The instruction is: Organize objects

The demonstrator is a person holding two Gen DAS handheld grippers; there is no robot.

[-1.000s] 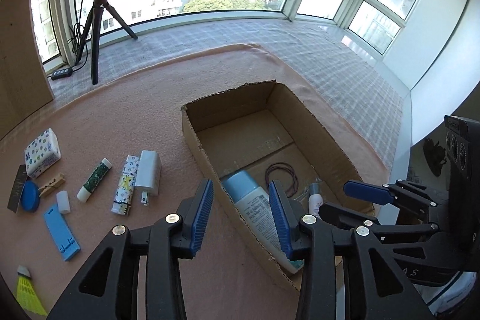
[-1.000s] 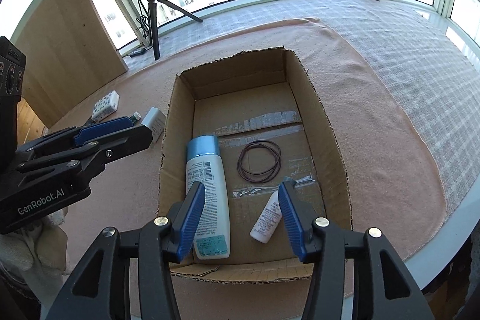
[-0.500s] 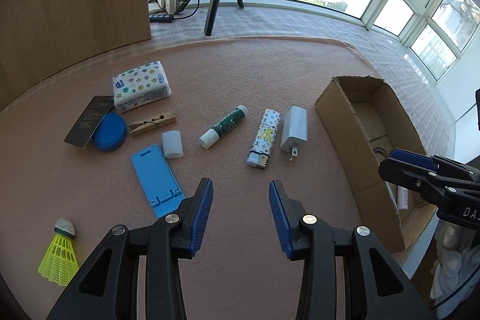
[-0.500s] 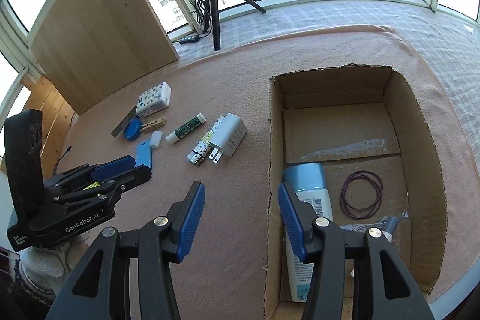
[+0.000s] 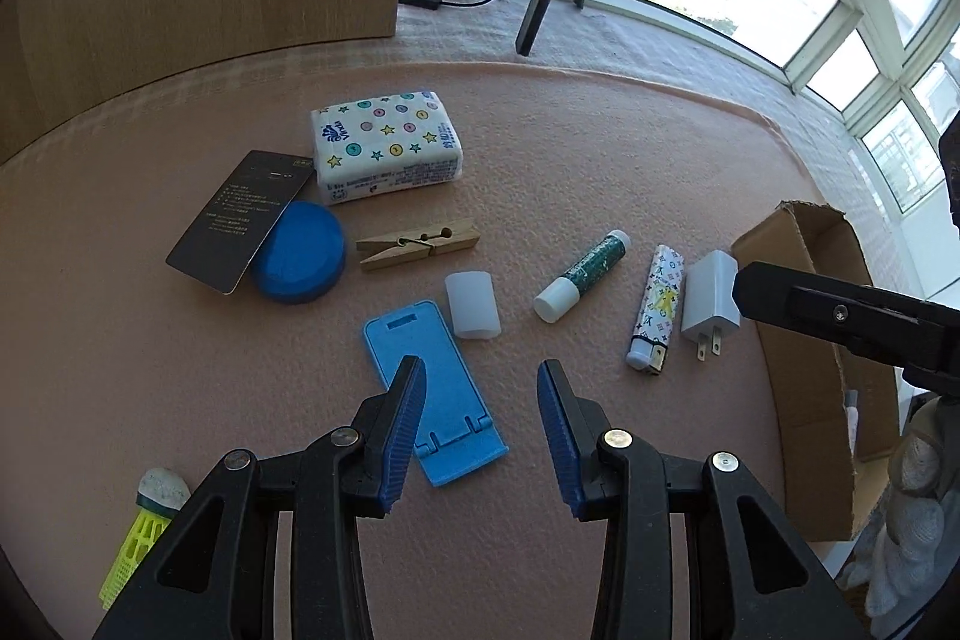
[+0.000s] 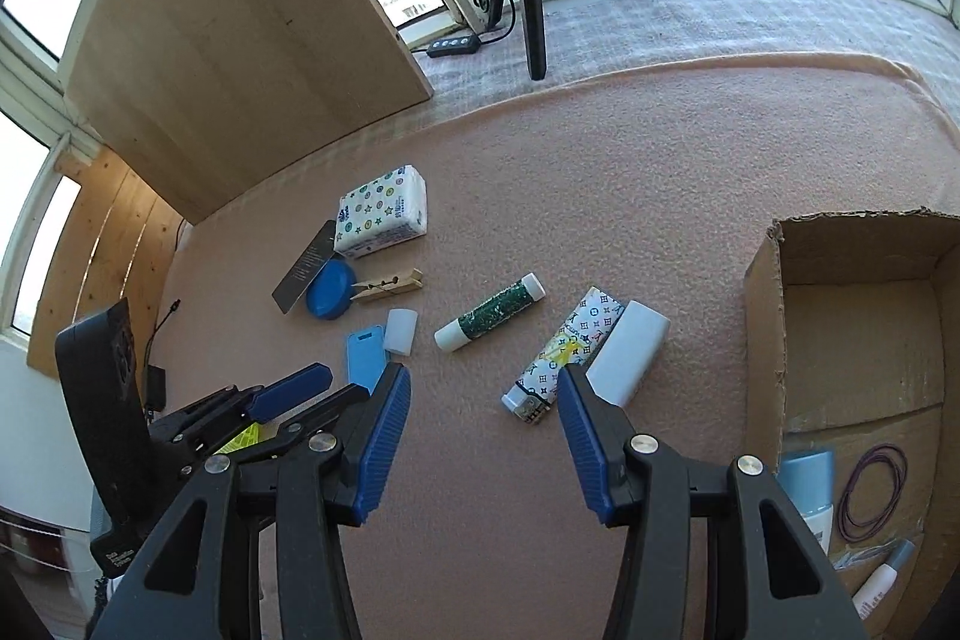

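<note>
Clutter lies before us on the pink counter (image 5: 600,130): under our left gripper (image 5: 480,400), jaws apart and empty, a flat blue phone stand (image 5: 444,370); ahead of our equally empty right gripper (image 6: 483,406), a patterned lighter (image 6: 564,352).

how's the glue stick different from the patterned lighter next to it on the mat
The glue stick is a round tube, dark green in the middle with white ends; the patterned lighter is a flatter, boxy bar, white with small printed motifs and a yellow mark. The glue stick lies clear of its neighbours, while the lighter sits right beside the white charger, seemingly touching it in the right wrist view. Both lie flat on the pink mat, outside the cardboard box.
</note>
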